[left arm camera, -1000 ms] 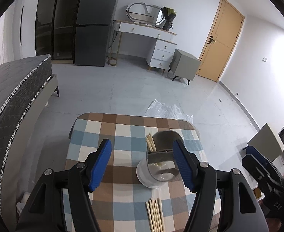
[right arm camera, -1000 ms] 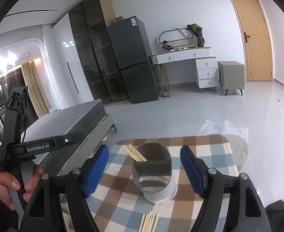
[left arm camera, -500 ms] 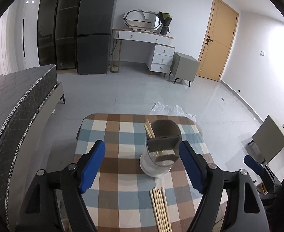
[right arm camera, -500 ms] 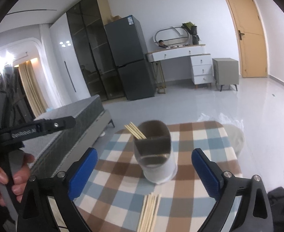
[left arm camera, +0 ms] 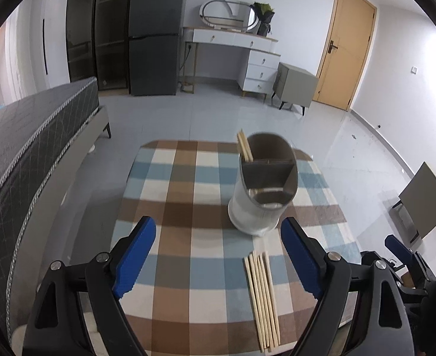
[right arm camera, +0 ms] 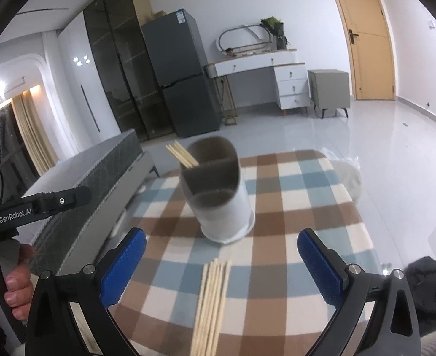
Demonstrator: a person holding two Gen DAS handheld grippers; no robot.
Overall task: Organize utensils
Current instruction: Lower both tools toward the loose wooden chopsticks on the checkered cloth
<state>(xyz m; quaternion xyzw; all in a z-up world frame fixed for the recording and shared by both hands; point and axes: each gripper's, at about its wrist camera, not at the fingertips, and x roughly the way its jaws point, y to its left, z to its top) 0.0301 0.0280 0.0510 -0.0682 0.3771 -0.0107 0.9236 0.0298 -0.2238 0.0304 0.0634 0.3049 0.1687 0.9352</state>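
A grey-and-white divided utensil holder [left arm camera: 262, 190] stands on the checked tablecloth [left arm camera: 188, 207], with several wooden chopsticks [left arm camera: 244, 149] in its far-left compartment. A bundle of loose chopsticks [left arm camera: 262, 296] lies flat on the cloth in front of it. My left gripper [left arm camera: 219, 255] is open and empty, above the near part of the table, left of the bundle. In the right wrist view the holder [right arm camera: 218, 190], its chopsticks [right arm camera: 182, 155] and the loose bundle [right arm camera: 212, 302] show again. My right gripper [right arm camera: 221, 264] is open and empty, with the bundle lying between its fingers below.
The small table stands in a room with a grey bed [left arm camera: 25, 154] close on the left. A chair [left arm camera: 425, 198] stands at the right. The left gripper's handle and the hand holding it [right arm camera: 10, 267] show at the left of the right wrist view.
Both grippers have pulled back and up from the holder, so it now sits farther ahead and the loose chopstick bundle has come fully into view. Both stay open.
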